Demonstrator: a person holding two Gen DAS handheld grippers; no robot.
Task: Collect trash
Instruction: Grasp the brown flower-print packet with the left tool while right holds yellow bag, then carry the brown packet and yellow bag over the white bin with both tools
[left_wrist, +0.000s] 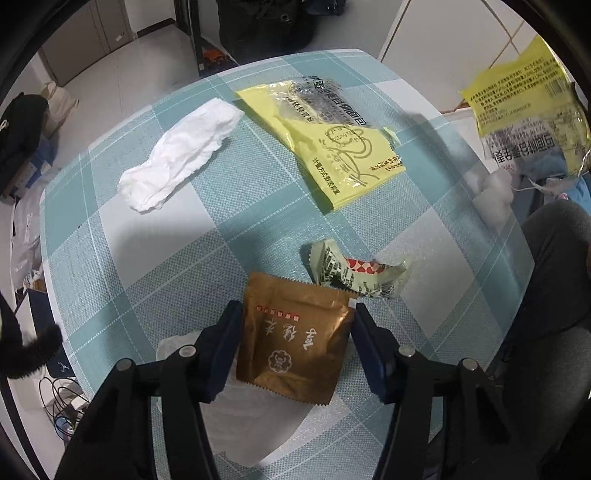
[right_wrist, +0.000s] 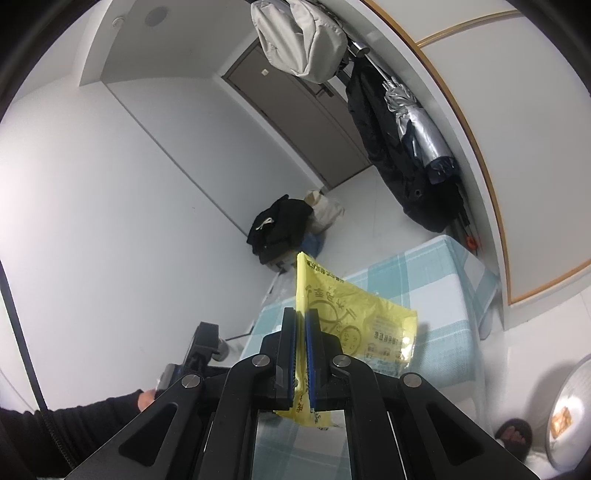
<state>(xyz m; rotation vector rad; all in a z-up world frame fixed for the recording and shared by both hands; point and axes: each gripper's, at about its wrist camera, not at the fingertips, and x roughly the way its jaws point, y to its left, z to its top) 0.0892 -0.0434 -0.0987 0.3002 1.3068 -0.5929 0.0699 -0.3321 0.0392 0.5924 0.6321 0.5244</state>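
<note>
Glossy brown foil sachet, square with serrated edges, flat on the checked teal tabletop, lying between the wide-spread blue pads of the left hand-held gripper. At 1 o'clock, touching its corner, a crumpled pale-green candy wrapper. At 12 o'clock, a flat yellow plastic bread bag; at 10 o'clock, a wrinkled white tissue. Second yellow bread bag, thin and creased, pinched upright in the right hand-held gripper, well above the tabletop.
</note>
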